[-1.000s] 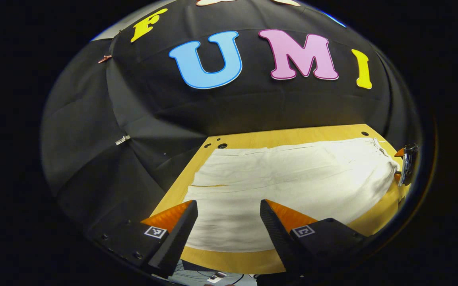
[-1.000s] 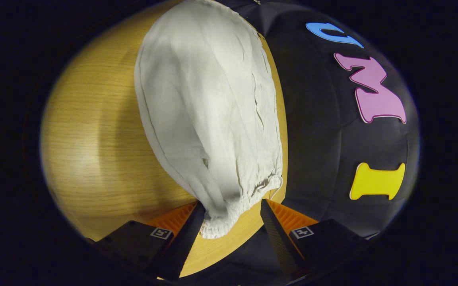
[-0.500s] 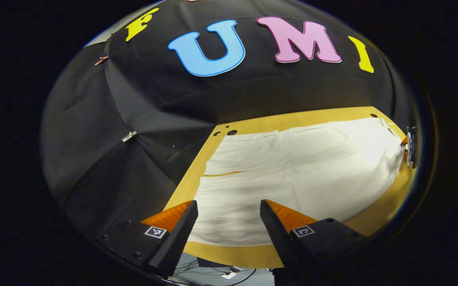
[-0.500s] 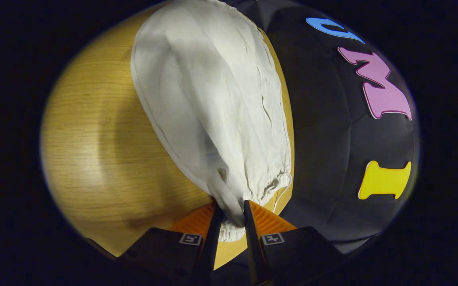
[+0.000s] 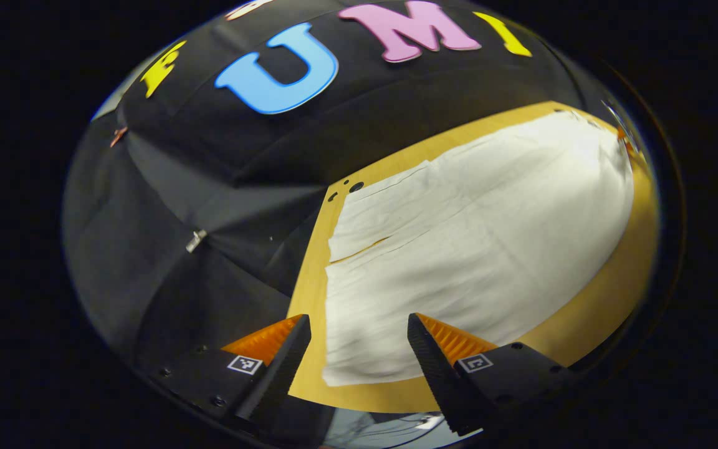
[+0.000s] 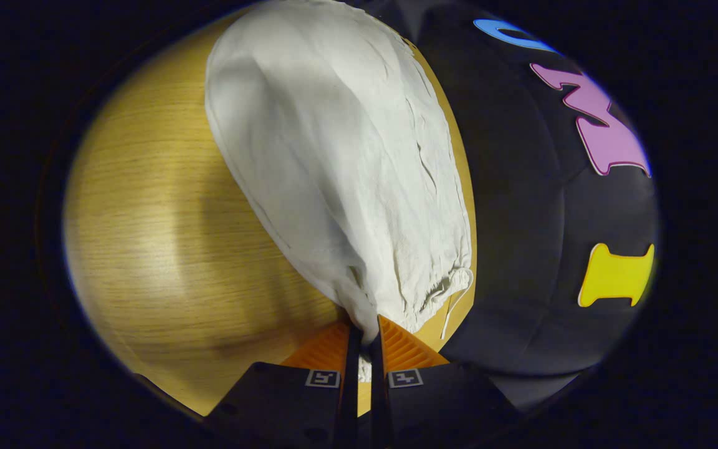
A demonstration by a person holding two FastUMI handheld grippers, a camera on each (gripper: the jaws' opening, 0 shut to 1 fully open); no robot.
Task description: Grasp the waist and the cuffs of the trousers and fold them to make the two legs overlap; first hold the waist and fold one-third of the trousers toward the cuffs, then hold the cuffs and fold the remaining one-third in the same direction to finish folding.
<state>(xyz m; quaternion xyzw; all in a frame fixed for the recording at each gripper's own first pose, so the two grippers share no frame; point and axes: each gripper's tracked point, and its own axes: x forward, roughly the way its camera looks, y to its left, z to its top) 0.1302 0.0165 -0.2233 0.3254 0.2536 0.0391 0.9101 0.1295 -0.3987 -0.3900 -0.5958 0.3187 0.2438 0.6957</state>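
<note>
White trousers [image 5: 459,249] lie flat on a wooden table [image 5: 608,299], the two legs side by side. Their cuffs [image 5: 346,324] end at the near left in the left gripper view. My left gripper [image 5: 359,346] hovers open just above the near leg's cuff, one finger over bare wood, the other over cloth. In the right gripper view the trousers [image 6: 334,149] run away from me, and my right gripper [image 6: 364,337] is shut on the gathered waist [image 6: 396,299], which bunches up between the fingers. A thin drawstring [image 6: 452,308] dangles beside it.
The table's left edge and front edge lie close to the cuffs, with two small holes [image 5: 349,189] near its far left corner. Bare wood [image 6: 159,237] stretches left of the trousers in the right gripper view. The black cloth wall stands right behind the table.
My right gripper closed from open onto the waist and tightened. My left gripper swung lower and leftward toward the cuffs, staying open.
</note>
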